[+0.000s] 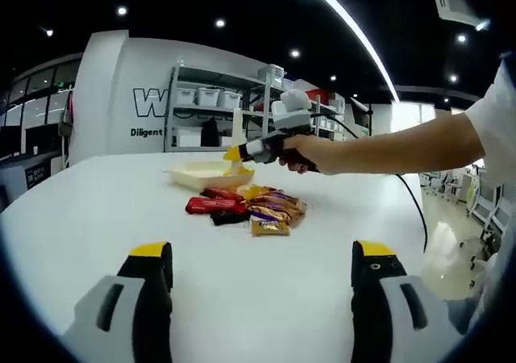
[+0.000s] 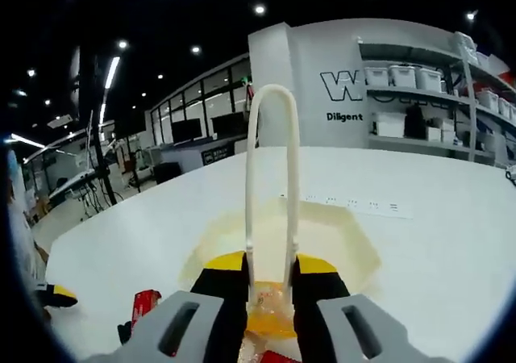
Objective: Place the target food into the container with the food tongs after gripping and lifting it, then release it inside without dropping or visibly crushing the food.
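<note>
While our right gripper (image 2: 270,298) clamps the tongs (image 2: 272,210) over the tray (image 2: 355,246), a yellow snack (image 2: 270,319) sits pinched low between them. We should ease open gently above the tray; our left gripper (image 1: 262,286) waits with jaws apart.

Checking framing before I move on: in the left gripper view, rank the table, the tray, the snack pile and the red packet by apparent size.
1. Table, by far the largest.
2. Snack pile and tray look about equal; the tray sits farther back and is partly hidden by the right gripper, so I won't rank them.
3. Red packet, smallest.
</note>
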Demonstrator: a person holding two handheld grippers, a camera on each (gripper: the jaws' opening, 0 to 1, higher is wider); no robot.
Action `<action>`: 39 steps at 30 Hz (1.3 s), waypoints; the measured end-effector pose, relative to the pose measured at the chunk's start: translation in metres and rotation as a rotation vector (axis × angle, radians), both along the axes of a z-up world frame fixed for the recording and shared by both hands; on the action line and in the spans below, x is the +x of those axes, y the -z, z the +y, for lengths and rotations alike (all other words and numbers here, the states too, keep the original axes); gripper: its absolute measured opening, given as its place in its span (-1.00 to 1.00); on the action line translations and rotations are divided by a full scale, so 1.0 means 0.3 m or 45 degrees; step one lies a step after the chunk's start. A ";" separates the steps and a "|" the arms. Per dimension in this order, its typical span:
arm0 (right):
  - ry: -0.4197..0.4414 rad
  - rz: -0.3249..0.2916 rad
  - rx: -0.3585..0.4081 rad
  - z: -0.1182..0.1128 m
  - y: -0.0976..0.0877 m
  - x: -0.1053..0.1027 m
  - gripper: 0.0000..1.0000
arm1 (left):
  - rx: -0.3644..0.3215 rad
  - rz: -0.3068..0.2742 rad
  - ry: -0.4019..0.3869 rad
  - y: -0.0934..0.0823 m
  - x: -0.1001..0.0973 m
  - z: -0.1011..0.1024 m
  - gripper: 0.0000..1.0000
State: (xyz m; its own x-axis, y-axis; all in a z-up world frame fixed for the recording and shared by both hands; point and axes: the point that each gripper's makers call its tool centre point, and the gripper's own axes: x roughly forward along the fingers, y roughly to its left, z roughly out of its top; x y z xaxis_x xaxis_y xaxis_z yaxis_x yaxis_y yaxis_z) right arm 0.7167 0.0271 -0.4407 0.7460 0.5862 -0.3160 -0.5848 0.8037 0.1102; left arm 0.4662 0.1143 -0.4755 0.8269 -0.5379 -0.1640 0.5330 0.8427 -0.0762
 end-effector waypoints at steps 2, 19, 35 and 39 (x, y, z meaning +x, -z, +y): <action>0.002 -0.003 0.001 -0.005 -0.003 -0.003 -0.72 | 0.006 0.001 0.002 0.002 0.000 -0.002 0.80; 0.029 -0.065 0.001 0.012 0.006 0.028 -0.74 | 0.005 0.002 -0.011 0.002 0.003 0.002 0.79; 0.064 -0.088 0.055 -0.009 0.010 0.056 -0.72 | 0.019 0.004 -0.010 0.007 0.004 0.000 0.79; 0.079 -0.098 0.071 -0.035 0.007 0.049 -0.71 | 0.020 0.002 -0.009 0.007 0.005 0.000 0.78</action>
